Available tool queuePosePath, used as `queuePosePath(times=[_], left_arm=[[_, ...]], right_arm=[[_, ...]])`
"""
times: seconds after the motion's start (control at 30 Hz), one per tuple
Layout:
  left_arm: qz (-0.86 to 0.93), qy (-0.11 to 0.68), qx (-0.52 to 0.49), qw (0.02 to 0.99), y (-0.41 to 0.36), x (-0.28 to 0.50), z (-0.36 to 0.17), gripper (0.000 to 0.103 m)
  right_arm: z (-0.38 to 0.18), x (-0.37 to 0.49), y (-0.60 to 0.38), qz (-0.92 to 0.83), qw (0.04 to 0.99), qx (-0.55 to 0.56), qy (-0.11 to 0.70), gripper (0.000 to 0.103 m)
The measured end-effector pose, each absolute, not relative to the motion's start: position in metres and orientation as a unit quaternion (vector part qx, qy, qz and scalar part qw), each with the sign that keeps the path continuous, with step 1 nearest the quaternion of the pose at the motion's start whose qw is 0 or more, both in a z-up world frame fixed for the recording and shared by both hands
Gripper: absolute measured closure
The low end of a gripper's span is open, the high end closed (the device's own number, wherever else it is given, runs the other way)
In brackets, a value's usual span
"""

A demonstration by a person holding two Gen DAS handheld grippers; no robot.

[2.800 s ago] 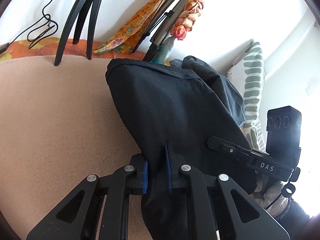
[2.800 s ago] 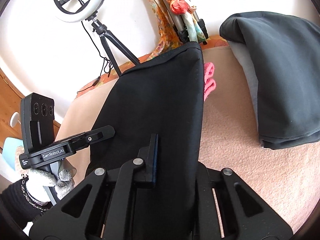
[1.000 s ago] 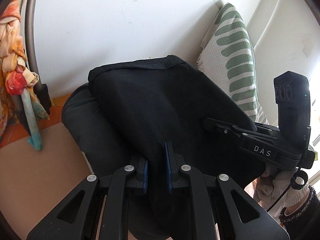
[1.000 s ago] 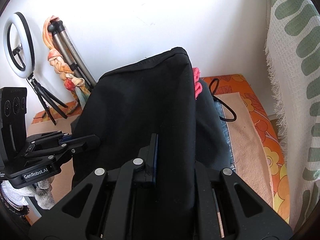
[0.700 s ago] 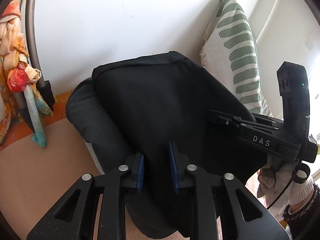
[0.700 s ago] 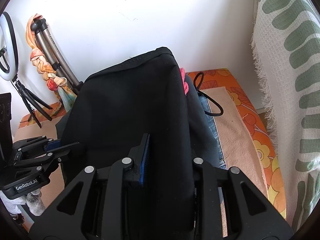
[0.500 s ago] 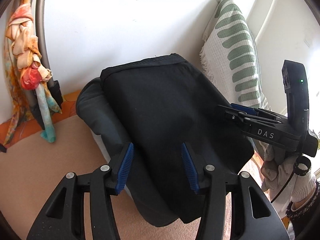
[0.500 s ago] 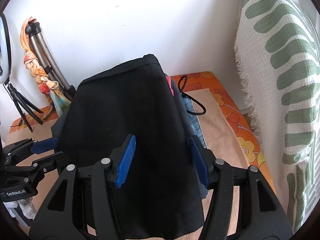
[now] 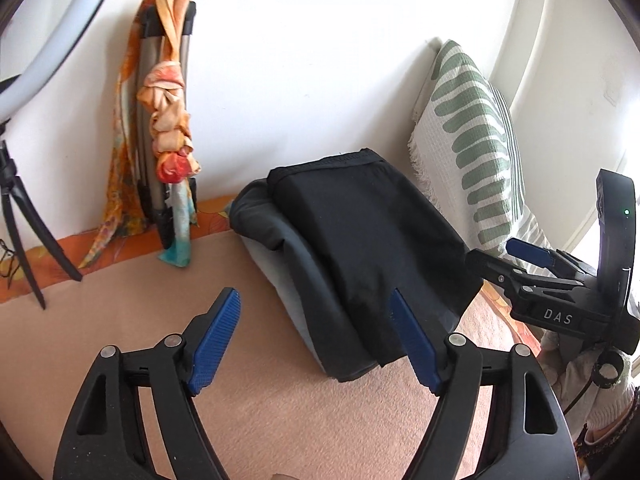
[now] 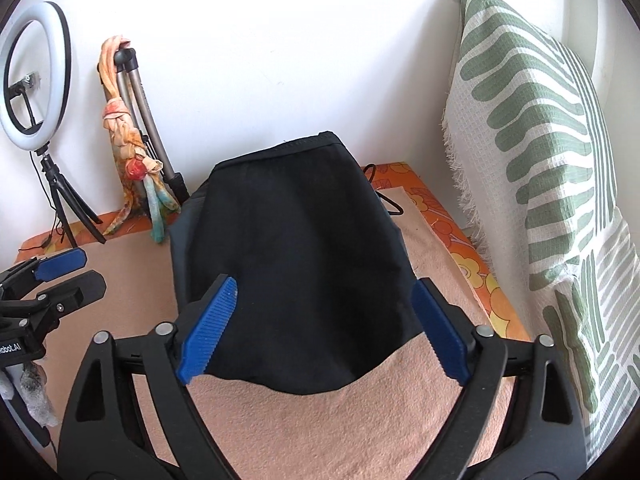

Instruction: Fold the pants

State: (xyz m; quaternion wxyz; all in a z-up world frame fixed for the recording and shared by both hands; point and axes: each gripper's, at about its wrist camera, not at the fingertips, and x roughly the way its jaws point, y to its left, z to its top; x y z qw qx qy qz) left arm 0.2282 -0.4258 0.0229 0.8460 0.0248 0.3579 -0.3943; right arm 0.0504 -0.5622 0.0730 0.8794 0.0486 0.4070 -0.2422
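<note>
The folded black pants (image 9: 372,240) lie on top of a pile of folded dark clothes (image 9: 280,248) on the peach blanket, against the wall; they also show in the right wrist view (image 10: 304,264). My left gripper (image 9: 316,336) is open and empty, just in front of the pile's near edge. My right gripper (image 10: 324,328) is open and empty, its fingers to either side of the pants' near hem. The right gripper also shows at the right of the left wrist view (image 9: 516,256), and the left gripper at the left of the right wrist view (image 10: 56,272).
A green-striped white pillow (image 10: 552,160) leans on the wall at right. A ring light on a tripod (image 10: 36,72) and a folded tripod with an orange scarf (image 9: 168,136) stand at the back left. A black cable (image 10: 384,196) lies behind the pile. Peach blanket (image 9: 280,408) lies in front.
Both grippers carried the folded pants onto the pile, opened and let go of them, then drew back a little.
</note>
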Motion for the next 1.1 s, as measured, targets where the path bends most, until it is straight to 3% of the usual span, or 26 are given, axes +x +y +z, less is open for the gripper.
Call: queuePosePath(times=[0.57, 0.83, 1.1], left_arm=[[-0.39, 0.315, 0.027, 0.865, -0.311, 0.15, 0.03, 0.022], [-0.358, 0.293, 0.036, 0.886, -0.286, 0.138, 0.032, 0.015], [-0.342, 0.273, 0.038, 0.898, -0.272, 0.133, 0.035, 0.014]], right_arm=[[0.089, -0.002, -0.447, -0.263, 0.899, 0.049, 0.347, 0.0], [0.082, -0.012, -0.422, -0.274, 0.902, 0.038, 0.332, 0.0], [0.082, -0.013, -0.412, -0.276, 0.907, 0.031, 0.317, 0.0]])
